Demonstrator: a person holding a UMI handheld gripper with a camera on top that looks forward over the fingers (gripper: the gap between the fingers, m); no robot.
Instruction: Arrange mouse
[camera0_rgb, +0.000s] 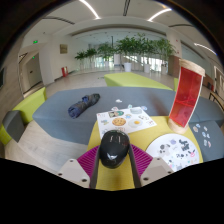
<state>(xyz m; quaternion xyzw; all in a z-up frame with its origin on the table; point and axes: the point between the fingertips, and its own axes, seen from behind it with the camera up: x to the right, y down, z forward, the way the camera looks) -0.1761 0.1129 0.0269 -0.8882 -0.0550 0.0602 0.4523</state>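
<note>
A black computer mouse (113, 147) sits between my fingertips, its rounded back toward the camera. My gripper (113, 152) is shut on the mouse, and the magenta pads (88, 160) press against both its sides. Beneath it lies a yellow mat (113, 178) on the table. I cannot tell whether the mouse is resting on the mat or held just above it.
Just beyond the mouse lies a white printed sheet (126, 120). A dark elongated gadget (83, 104) rests on the grey tabletop at far left. A red upright sign (185, 95) stands at right, with another white sheet (180, 148) near it. Potted plants (130, 48) line the background.
</note>
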